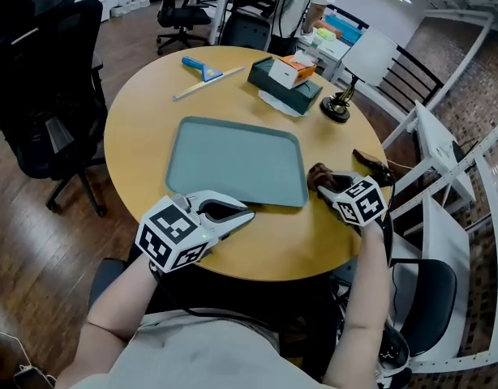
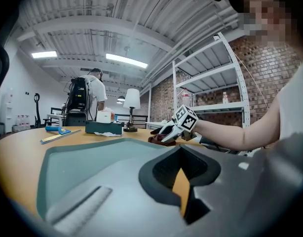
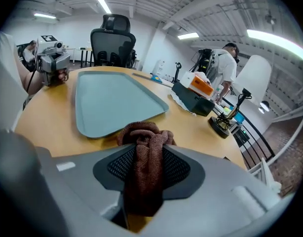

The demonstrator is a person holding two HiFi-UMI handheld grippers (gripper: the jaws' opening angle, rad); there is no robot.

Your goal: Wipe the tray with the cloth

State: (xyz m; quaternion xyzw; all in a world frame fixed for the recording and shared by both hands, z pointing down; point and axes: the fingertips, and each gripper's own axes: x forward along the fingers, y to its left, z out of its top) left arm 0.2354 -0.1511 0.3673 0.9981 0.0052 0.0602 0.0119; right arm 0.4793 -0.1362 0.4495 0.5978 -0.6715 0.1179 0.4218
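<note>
Presently, bench (image 1: 143, 128): round wooden top, its near rim close behind both grippers.
Tray (image 1: 233, 159): grey-green, rounded corners, lying flat at mid-bench; nothing on it.
Tray long axis: runs left to right across the person, the right end a little farther away.
Open room: bare wood left of the tray and in a band beyond its far edge.
Far-side items: dark box (image 1: 285, 87), lamp (image 1: 342, 104) and blue tool (image 1: 200, 67), all well apart from the tray.
Cloth (image 3: 144, 167): brown, bunched, on the bench just beside the tray's near right corner and off the tray.
Right gripper (image 1: 330, 186): fingers clamped on the cloth, a fold hanging between them; it points toward the tray's right edge.
Left gripper (image 1: 233, 215): fingers together with nothing between them, just beside the tray's near edge; contact cannot be told.
Surroundings: office chair (image 1: 62, 112) stands left of the bench.
</note>
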